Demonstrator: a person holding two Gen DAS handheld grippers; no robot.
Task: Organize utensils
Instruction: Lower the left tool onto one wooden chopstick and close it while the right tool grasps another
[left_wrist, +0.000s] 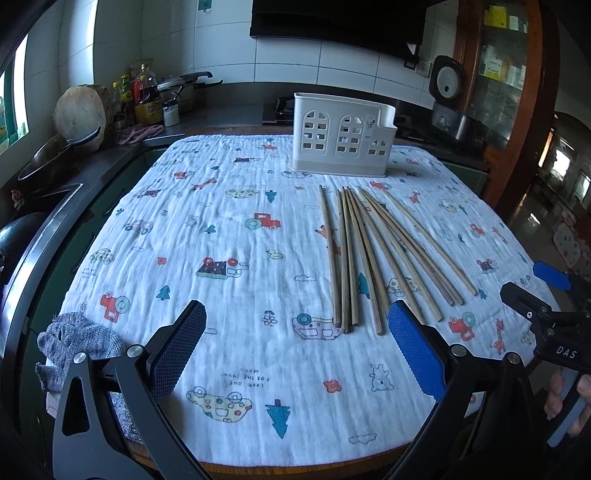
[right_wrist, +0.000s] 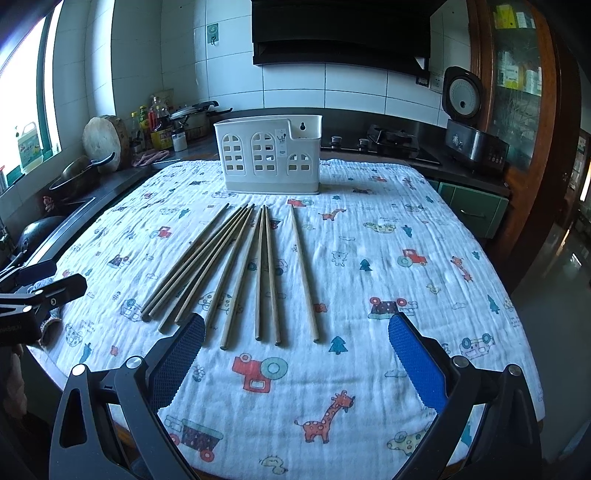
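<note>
Both my tools hover empty: left gripper (left_wrist: 297, 350) jaws spread wide, right gripper (right_wrist: 297, 354) same. Chopsticks (right_wrist: 236, 273) lie loose, fanned on the printed cloth (right_wrist: 388, 229), tips toward the white holder (right_wrist: 267, 158), which stands upright just beyond them. I count roughly 9, some touching. They look light, stiff, thin wood, likely to roll and slip on the soft cloth. I'd pinch 1 near its thick near end, the lone right stick (right_wrist: 304, 275) being easiest.
</note>
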